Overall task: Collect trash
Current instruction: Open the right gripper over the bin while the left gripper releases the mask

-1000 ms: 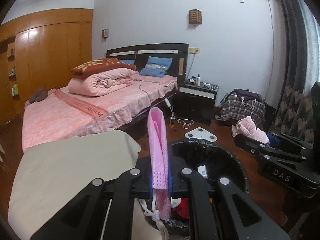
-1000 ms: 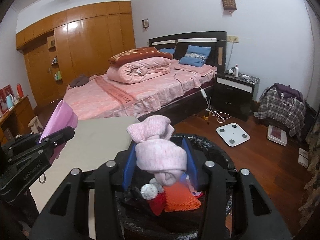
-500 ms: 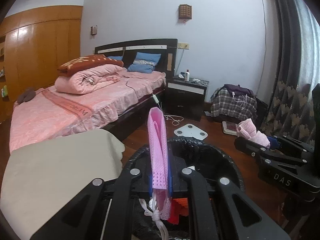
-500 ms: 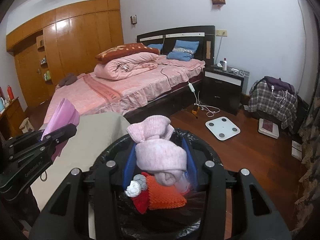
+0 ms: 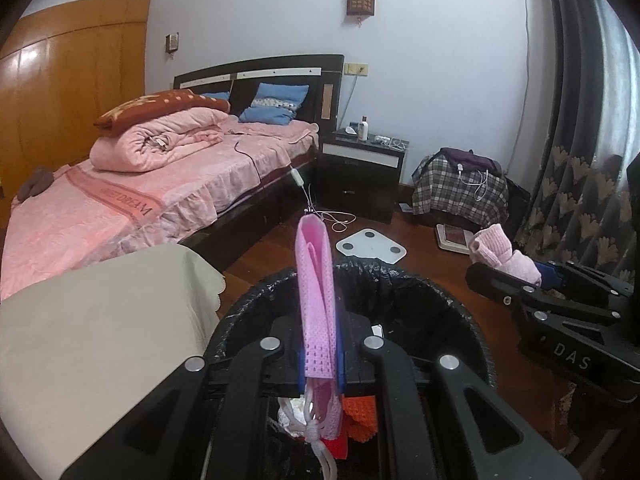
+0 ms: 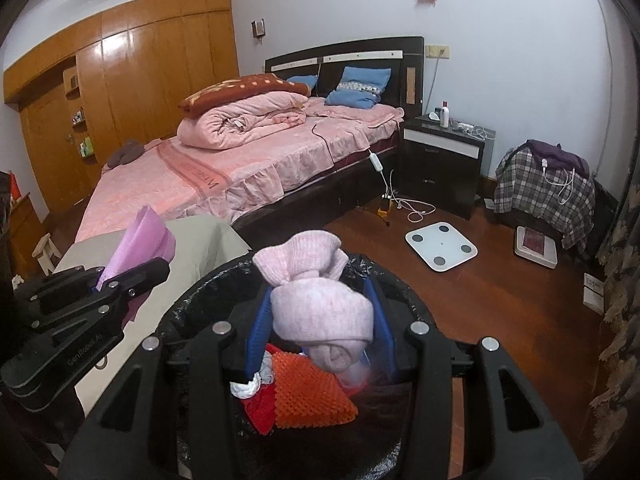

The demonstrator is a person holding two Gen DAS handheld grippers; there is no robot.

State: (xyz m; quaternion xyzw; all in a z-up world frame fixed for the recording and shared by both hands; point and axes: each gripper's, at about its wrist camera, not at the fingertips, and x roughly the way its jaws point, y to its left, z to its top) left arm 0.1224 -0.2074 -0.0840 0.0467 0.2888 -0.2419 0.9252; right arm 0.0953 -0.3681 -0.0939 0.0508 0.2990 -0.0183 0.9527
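Holding: your left gripper [image 5: 320, 364] clamps pink mesh [image 5: 316, 300]; your right gripper [image 6: 316, 332] grips a pink sock bundle [image 6: 320, 304]. Bin [image 6: 412, 304] below, beige-covered surface [image 5: 100, 312] beside; both grippers are lower than before.

"DAS" stands on the right gripper [image 5: 516, 268]; "DREAM" on the bedspread [image 5: 128, 204].

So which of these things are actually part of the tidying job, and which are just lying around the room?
Part of the job:
- pink mesh cloth clamped in the left gripper
- pink knitted bundle clamped in the right gripper
- black-lined bin below both
- orange cloth in the bin

Just lying about:
- bed
- bathroom scale
- nightstand
- plaid bag
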